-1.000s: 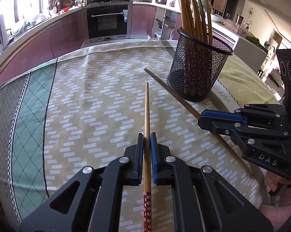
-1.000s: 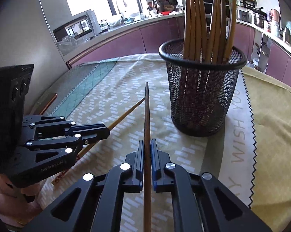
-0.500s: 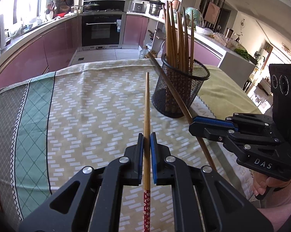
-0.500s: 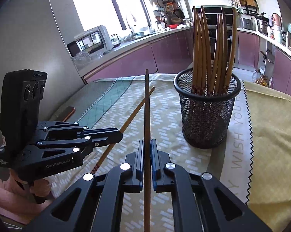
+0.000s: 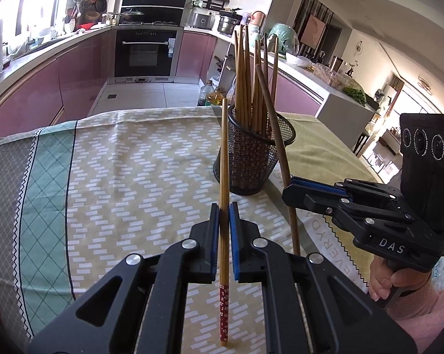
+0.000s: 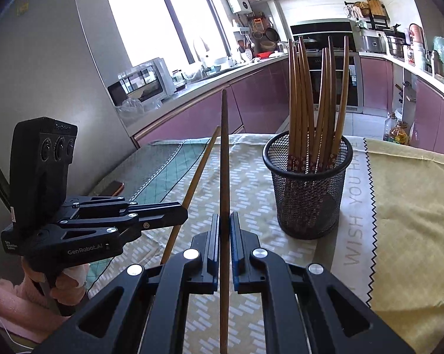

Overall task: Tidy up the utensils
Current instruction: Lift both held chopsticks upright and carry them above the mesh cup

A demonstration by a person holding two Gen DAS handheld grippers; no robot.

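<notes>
My left gripper (image 5: 224,206) is shut on a light wooden chopstick (image 5: 224,159) with a red patterned end, held above the table and pointing forward. My right gripper (image 6: 224,216) is shut on a darker wooden chopstick (image 6: 224,159), also lifted. Each gripper shows in the other's view: the right gripper (image 5: 289,188) with its chopstick (image 5: 273,129), and the left gripper (image 6: 182,212) with its chopstick (image 6: 196,177). A black mesh holder (image 5: 252,159) with several chopsticks stands ahead; it also shows in the right wrist view (image 6: 309,194).
The table carries a patterned cloth (image 5: 133,177) with a green band at the left and a yellow cloth (image 6: 413,206) at the right. A phone (image 6: 114,188) lies near the table's far left edge. Kitchen counters and an oven stand beyond.
Both grippers have risen off the table with their chopsticks and tilted upward. The holder now looks farther away and lower in both views.
</notes>
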